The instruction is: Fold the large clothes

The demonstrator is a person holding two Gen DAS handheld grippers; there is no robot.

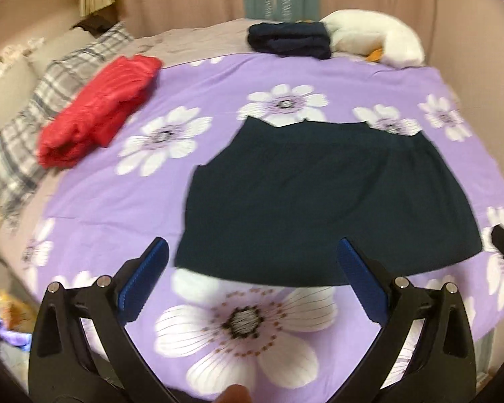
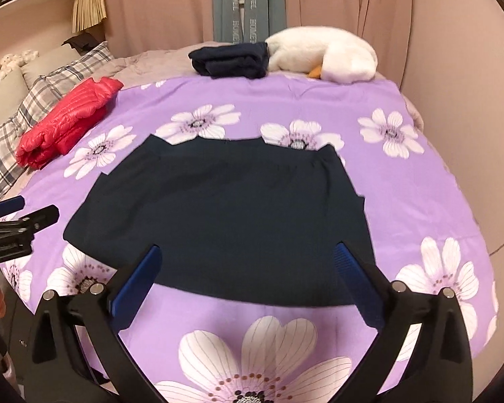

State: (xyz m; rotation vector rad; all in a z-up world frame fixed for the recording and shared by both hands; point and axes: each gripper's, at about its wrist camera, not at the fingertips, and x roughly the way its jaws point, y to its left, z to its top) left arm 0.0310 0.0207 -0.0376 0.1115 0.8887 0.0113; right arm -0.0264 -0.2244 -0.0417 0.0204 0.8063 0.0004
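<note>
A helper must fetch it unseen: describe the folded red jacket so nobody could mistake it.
Start at the purple flowered bedspread. On its left edge, beside the plaid pillows, lies the red jacket, folded into a bundle. It is shiny, quilted and bright red, whereas the other two garments are dark.

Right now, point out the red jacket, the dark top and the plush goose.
red jacket (image 2: pixel 67 121): right wrist view, middle of the folded bundle.
dark top (image 2: pixel 225 215): right wrist view, centre of the flat body.
plush goose (image 2: pixel 322 52): right wrist view, white body.

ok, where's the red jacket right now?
The folded red jacket lies on the bed's far left, beside the plaid pillow, left of the spread dark garment.
</note>
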